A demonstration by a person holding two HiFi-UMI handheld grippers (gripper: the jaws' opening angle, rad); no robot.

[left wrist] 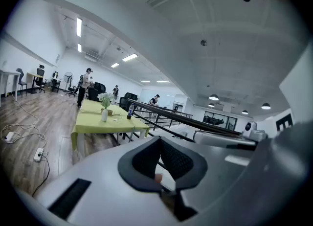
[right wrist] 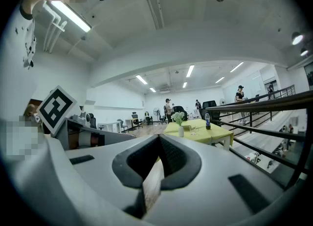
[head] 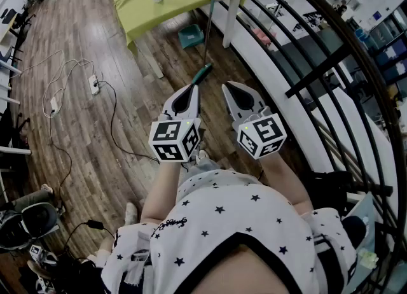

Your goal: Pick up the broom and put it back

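Beside railing point(head: 318, 70), broom point(head: 207, 38) slanting from table point(head: 191, 0) toward left gripper point(head: 193, 88), green end just off its closed tips, hold unclear, right gripper point(head: 229, 87) closed, empty, alongside.

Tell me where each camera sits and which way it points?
Head view: on the person's head, aimed steeply down at the wood floor; shows their starred shirt, left claw and right claw.
Left gripper view: rides the left claw, looking along its closed jaws toward the green table.
Right gripper view: rides the right claw, facing that table; the left claw's marker cube shows.
Shared: all three see the table and railing.
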